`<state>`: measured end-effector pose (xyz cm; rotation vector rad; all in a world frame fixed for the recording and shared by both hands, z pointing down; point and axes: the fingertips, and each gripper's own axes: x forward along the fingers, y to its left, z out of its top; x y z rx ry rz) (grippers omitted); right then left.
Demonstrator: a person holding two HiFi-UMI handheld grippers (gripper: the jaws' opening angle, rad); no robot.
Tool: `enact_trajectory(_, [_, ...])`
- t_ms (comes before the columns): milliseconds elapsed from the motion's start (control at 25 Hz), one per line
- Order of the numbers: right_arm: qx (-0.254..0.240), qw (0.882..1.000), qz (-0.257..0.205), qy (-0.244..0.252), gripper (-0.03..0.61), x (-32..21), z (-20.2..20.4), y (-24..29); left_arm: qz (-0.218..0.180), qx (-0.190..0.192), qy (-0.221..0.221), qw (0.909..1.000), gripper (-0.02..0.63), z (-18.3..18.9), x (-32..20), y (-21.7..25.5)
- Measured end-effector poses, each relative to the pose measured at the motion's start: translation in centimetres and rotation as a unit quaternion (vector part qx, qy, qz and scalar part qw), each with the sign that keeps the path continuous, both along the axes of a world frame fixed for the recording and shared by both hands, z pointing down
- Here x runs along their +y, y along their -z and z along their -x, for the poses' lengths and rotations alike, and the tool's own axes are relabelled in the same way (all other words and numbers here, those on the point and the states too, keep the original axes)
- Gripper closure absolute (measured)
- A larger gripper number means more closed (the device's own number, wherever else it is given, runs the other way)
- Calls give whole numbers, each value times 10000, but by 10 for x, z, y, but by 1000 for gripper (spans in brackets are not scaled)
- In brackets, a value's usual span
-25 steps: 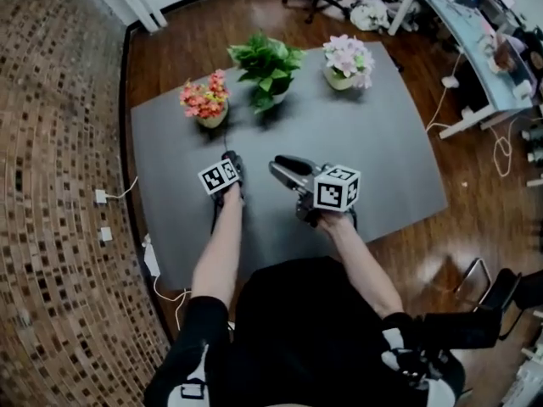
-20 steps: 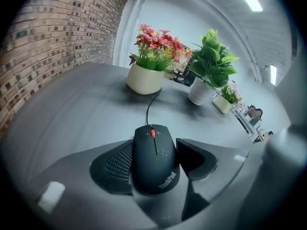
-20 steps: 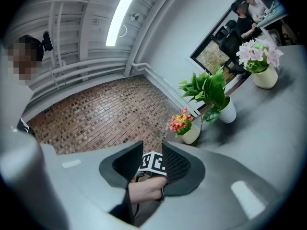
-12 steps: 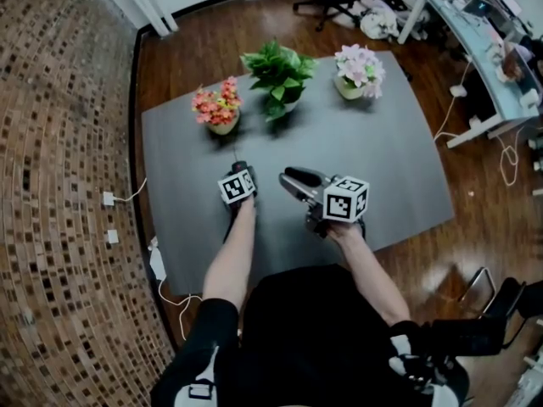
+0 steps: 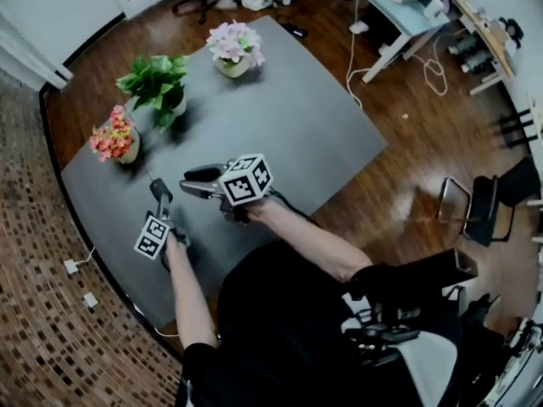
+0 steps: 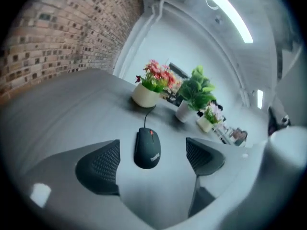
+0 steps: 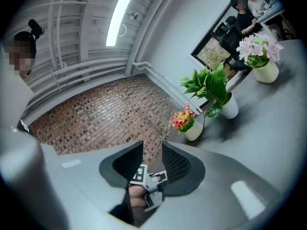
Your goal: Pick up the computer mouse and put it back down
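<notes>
The left gripper (image 6: 152, 143) has just spread its fingers (image 6: 103, 164) off the ThinkPad mouse (image 6: 147, 150), now on the tabletop (image 6: 57, 114) just beyond them: put-down looks done. The right gripper's (image 7: 152, 146) fingers are narrowly apart, empty.

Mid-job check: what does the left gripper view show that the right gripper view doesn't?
Only the left gripper view: the mouse on the table, untouched between the jaws of the left claw, which have just been opening. Only the right gripper view: a marker cube and the left hand beyond the right claw. Both: the red flowers, green plant and pink flowers.
</notes>
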<state>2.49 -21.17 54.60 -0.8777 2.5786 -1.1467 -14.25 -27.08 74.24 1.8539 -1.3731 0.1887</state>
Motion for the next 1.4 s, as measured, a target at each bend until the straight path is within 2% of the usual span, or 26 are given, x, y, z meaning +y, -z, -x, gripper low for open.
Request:
enact_trajectory(40, [4,10000,33,-24,480,4,-3,2,-236,502,22,9985,193,0,11,19])
enact_trajectory(80, [10,10000,40,-61,480,9,-8,5,-543,1037,-91,9931,193,-1,22,42])
enact_trajectory(120, [17,9999,20,-107,480,12,-13,10,-887,1575,-304,9831,285,-4,35,72])
enact_trajectory(160, [21,9999,-20,-153,479,15,-18,16,-1237,2140,-573,9673,317,-9,51,107])
enact_trajectory(200, [17,9998,-72,-187,480,18,-21,23,-1609,2786,-912,9424,401,-18,71,145])
enact_trajectory(240, [1,9997,-130,-200,480,20,-23,29,-1974,3430,-1283,9094,468,-31,90,183])
enact_trajectory(280, [-33,9997,-187,-180,480,21,-21,35,-2260,3883,-1567,8795,474,-42,107,213])
enact_trajectory(320, [-85,9996,-242,-122,480,22,-16,40,-2455,4083,-1696,8627,472,-46,118,231])
enact_trajectory(360, [-141,9994,-298,-45,480,23,-10,44,-2581,4123,-1707,8569,472,-44,125,240])
enact_trajectory(520, [-135,9987,-484,75,482,27,1,51,-2718,4125,-1590,8548,472,-37,133,249])
enact_trajectory(640, [-82,9977,-660,99,530,32,0,58,-2796,4152,-1643,8500,472,-40,137,257])
enact_trajectory(720, [-79,9967,-791,144,568,34,1,63,-2889,4066,-1658,8507,472,-42,140,264])
enact_trajectory(800, [-51,9959,-886,165,575,39,-1,66,-2946,4019,-1654,8511,473,-44,143,270])
enact_trajectory(880, [1,9955,-943,119,575,44,-7,69,-2945,4090,-1723,8463,498,-49,148,274])
enact_trajectory(920, [24,9953,-967,80,575,46,-10,70,-2949,4172,-1762,8414,550,-52,151,277])
enact_trajectory(960, [33,9951,-986,49,575,48,-14,71,-2967,4262,-1774,8360,576,-54,153,279])
enact_trajectory(1080, [-43,9948,-1013,56,575,51,-20,72,-3105,4423,-1752,8230,609,-57,163,288])
enact_trajectory(1200, [-183,9939,-1072,159,575,52,-21,77,-3326,4532,-1729,8088,609,-57,172,303])
enact_trajectory(1280, [-288,9932,-1103,255,575,53,-21,81,-3465,4724,-1640,7936,609,-54,176,311])
enact_trajectory(1400, [-389,9922,-1124,368,575,56,-22,85,-3610,5089,-1554,7658,611,-53,182,322])
